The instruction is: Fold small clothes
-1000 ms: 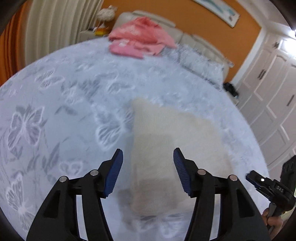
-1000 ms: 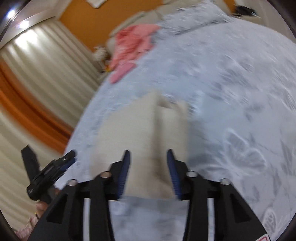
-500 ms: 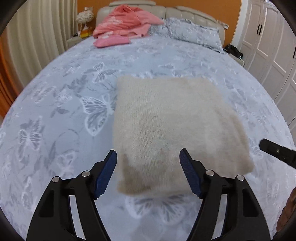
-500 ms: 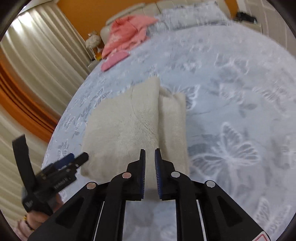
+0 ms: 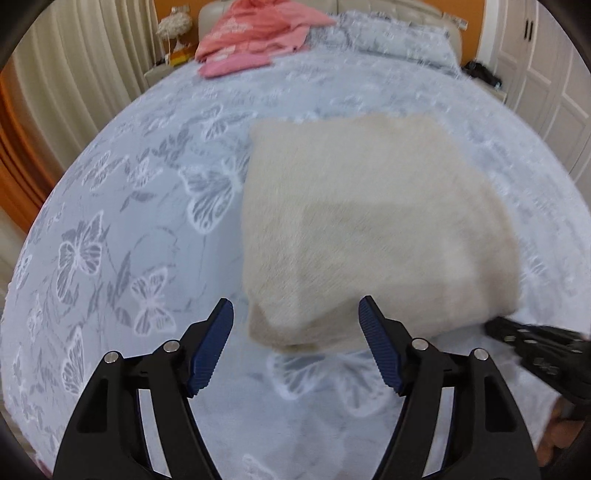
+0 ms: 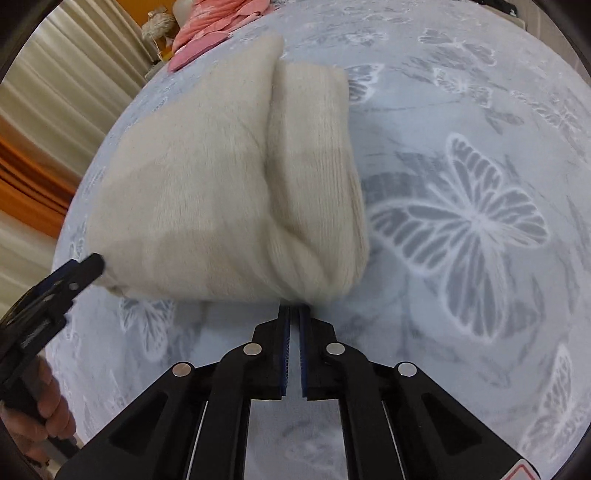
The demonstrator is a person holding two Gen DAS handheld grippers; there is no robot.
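A folded cream knit garment [image 5: 373, 236] lies on the blue butterfly bedspread [image 5: 140, 229]. My left gripper [image 5: 295, 325] is open, its blue pads either side of the garment's near left corner, just short of it. In the right wrist view the garment [image 6: 221, 177] fills the upper left. My right gripper [image 6: 293, 317] has its jaws almost together right at the garment's near edge; I cannot tell whether cloth is between them. The right gripper also shows at the left view's right edge [image 5: 532, 347], and the left gripper at the right view's left edge [image 6: 55, 291].
Pink clothes [image 5: 255, 33] are piled at the head of the bed beside a patterned pillow [image 5: 388, 33]. Curtains [image 5: 85, 74] hang on the left; white wardrobe doors [image 5: 546, 66] stand on the right.
My right gripper has closed further and moved up to the garment's near edge. My left gripper has come closer to the garment's near left corner, still open.
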